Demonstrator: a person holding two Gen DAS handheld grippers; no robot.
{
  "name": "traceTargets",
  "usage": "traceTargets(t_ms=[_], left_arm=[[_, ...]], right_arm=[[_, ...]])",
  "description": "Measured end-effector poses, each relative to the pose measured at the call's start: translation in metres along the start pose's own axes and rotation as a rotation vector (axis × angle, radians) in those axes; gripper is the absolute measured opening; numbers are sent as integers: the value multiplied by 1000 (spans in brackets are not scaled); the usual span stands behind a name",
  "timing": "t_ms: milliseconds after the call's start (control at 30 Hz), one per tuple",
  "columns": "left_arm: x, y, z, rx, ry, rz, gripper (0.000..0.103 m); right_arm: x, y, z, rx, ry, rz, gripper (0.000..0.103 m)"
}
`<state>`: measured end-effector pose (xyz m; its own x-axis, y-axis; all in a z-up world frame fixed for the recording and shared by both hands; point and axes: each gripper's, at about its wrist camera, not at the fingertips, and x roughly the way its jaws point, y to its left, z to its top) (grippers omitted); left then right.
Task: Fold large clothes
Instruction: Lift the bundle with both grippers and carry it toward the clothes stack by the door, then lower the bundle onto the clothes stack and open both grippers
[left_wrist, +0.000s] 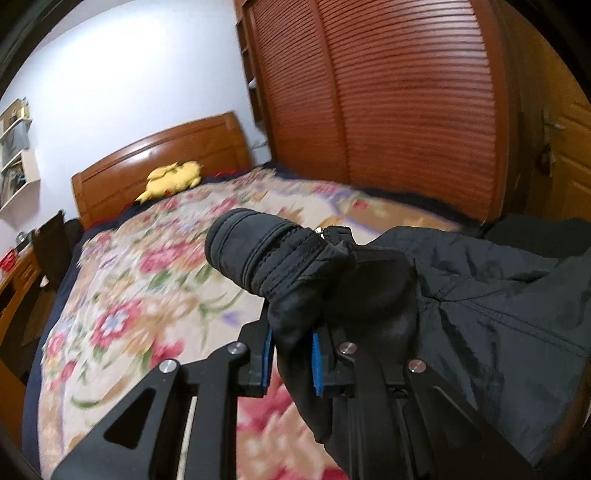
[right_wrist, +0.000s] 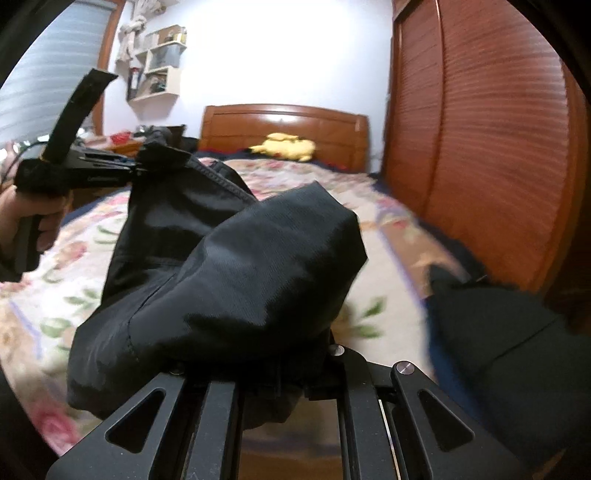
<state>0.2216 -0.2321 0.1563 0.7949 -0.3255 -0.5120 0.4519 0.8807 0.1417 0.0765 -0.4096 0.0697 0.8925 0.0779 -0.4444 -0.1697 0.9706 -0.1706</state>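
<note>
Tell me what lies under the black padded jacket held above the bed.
Under the black padded jacket shows the floral bedspread. The part directly beneath stays covered.

Black tool (left_wrist: 291, 360) – blue pads (left_wrist: 317, 365), silver screws, prob. metal.

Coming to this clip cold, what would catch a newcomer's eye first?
A black jacket held up over the bed fills the foreground, stretched between both grippers. The left gripper has its jaws clamped on the ribbed collar end; the right gripper is buried in the cloth. Behind, the floral bedspread covers the bed, a yellow plush toy lies at the wooden headboard, and red-brown louvred wardrobe doors stand to the right.
</note>
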Motion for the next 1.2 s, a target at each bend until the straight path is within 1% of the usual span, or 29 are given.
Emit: traceTargets(t_ms=[100,167,300,433,533,633,700,800,900,967,1067,1100,1167,1200], left_arm=[[10,-31,29,14,-39,-40,14],[18,-55,48,23,-57,-82,14],[35,-100,79,40,-80,-167,14],[48,-144,107,48,-107,-240,14],[56,-181,128,52,-129,-289,14],[64,-210,138,35,-128,-331,14],[73,-227,140,25,-118,-357,14],[84,-246,136,32,-99,-385,14],[100,-258,128,53,-60,-389,16],[111,-267,120,78,-20,-378,17],[120,-269,107,107,11,-347,19],[121,-268,103,106,23,-348,20],[120,-260,94,103,51,-361,26],[118,-257,90,110,58,-361,27]], right_arm=[[-11,-33,12,-39,6,-89,4],[-21,-58,18,-62,13,-157,4],[-41,-108,24,-53,28,-260,4],[-61,-157,23,-50,51,-370,4],[-73,-188,19,-40,67,-437,4],[-80,-216,11,-45,103,-504,4],[-86,-233,4,-40,122,-545,4],[-103,-262,-12,-4,145,-581,4],[-108,-286,-31,25,186,-607,4],[-104,-297,-47,45,224,-615,4],[-97,-306,-69,93,248,-609,5],[-99,-308,-74,121,245,-597,5],[-101,-314,-81,180,230,-567,5],[-104,-318,-82,206,219,-554,5]])
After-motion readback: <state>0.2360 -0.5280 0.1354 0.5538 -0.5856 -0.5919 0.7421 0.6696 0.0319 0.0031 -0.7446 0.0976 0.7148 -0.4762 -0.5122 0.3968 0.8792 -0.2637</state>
